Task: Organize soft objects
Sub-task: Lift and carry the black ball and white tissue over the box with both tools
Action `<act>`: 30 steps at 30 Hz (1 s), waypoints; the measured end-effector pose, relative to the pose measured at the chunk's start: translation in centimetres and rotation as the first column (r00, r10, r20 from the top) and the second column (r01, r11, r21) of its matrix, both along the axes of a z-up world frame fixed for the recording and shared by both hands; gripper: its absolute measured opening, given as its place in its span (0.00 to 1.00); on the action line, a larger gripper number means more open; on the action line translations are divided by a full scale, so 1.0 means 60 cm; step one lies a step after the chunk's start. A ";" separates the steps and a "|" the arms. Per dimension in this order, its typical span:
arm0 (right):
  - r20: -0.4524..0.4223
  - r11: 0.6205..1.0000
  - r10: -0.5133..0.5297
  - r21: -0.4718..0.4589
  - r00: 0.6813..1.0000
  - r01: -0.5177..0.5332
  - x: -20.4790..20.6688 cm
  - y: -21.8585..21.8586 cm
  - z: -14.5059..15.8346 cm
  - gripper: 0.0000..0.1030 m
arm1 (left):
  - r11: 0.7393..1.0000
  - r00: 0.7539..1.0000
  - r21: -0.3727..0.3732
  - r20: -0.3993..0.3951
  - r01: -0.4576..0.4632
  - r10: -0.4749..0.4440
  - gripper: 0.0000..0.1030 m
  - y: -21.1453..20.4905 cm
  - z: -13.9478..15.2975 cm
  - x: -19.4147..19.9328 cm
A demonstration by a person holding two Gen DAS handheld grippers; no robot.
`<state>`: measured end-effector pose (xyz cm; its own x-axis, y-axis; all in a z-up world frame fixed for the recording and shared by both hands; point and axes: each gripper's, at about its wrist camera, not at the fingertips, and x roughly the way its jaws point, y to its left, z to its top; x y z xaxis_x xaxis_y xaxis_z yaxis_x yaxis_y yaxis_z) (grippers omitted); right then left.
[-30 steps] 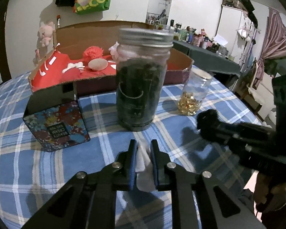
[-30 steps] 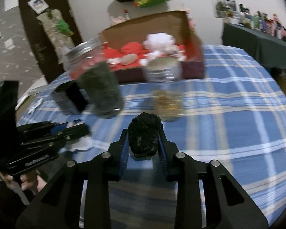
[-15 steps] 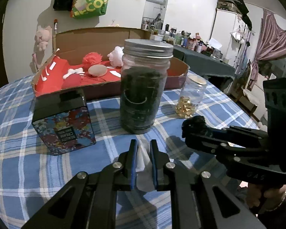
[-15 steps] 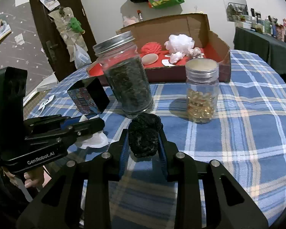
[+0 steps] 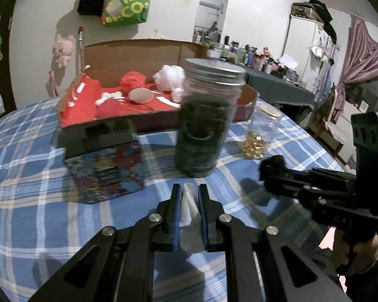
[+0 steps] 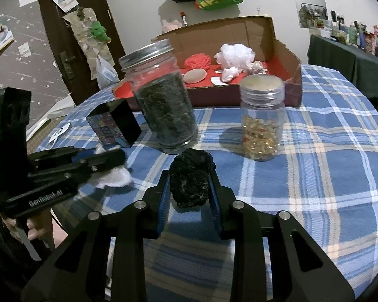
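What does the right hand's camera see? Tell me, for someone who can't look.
The right gripper squeezes a black fuzzy ball above a blue checked tablecloth. Behind stand two jars and a cardboard box of soft things.

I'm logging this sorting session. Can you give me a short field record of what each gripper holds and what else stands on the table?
left gripper: shut on white tissue
right gripper: shut on black fuzzy clump
cardboard box: open, red lining, holds white and red pompoms
tall jar: lid on, dark contents
small jar: lid on, golden capsules
patterned tin: left of the tall jar
surface: blue plaid tablecloth
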<state>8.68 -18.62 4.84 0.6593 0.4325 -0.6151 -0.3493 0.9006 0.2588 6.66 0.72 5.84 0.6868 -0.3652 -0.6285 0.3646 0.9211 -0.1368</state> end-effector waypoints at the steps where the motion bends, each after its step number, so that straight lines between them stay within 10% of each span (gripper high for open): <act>1: -0.002 1.000 -0.006 0.001 1.000 0.006 0.000 -0.005 0.000 0.27 | 1.000 1.000 0.000 0.001 -0.010 0.010 0.13 0.008 0.001 0.000; 30: -0.063 0.995 -0.091 -0.050 0.994 0.088 0.066 -0.151 0.009 0.27 | 0.990 0.991 -0.053 0.028 -0.129 0.130 0.13 0.218 0.015 0.067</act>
